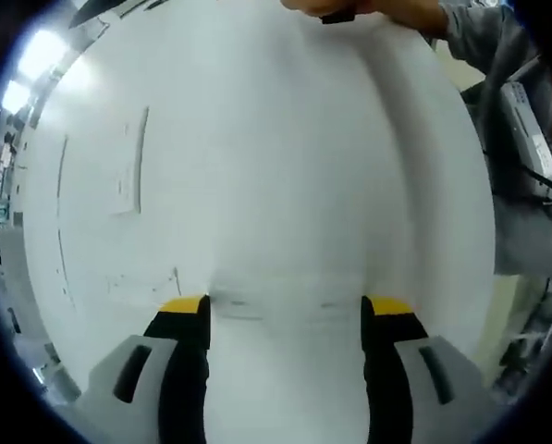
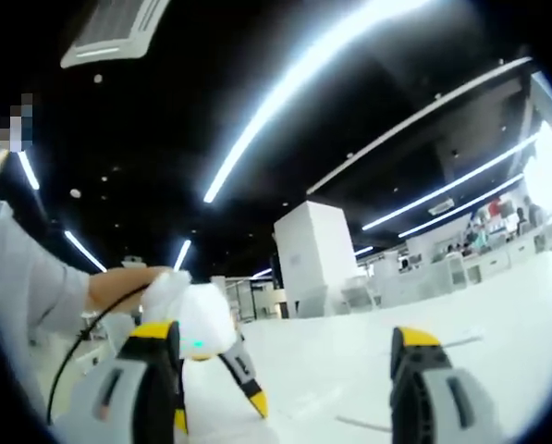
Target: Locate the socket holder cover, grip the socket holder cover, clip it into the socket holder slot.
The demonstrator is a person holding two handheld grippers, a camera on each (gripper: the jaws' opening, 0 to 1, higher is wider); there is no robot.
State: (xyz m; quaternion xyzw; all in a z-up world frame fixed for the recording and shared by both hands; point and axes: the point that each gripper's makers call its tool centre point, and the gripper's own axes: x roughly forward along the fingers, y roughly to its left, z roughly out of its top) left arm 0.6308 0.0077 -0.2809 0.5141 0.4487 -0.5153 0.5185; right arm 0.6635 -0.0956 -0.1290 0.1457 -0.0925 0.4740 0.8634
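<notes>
The left gripper (image 1: 285, 319), with yellow-tipped black jaws standing apart and holding nothing, looks straight down at a plain white table surface (image 1: 257, 166). The right gripper (image 2: 285, 347), its jaws also apart and empty, points out across the same table toward the hall. I cannot find the socket holder cover or its slot, so its direction from either gripper stays unknown.

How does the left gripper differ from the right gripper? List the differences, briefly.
The left gripper points straight at the white table, close up; the right gripper points out across it, tilted up toward the ceiling lights. The left gripper's fingers frame bare tabletop; the right gripper's fingers frame open room. Shared: yellow-tipped fingers, spread open, holding nothing.
</notes>
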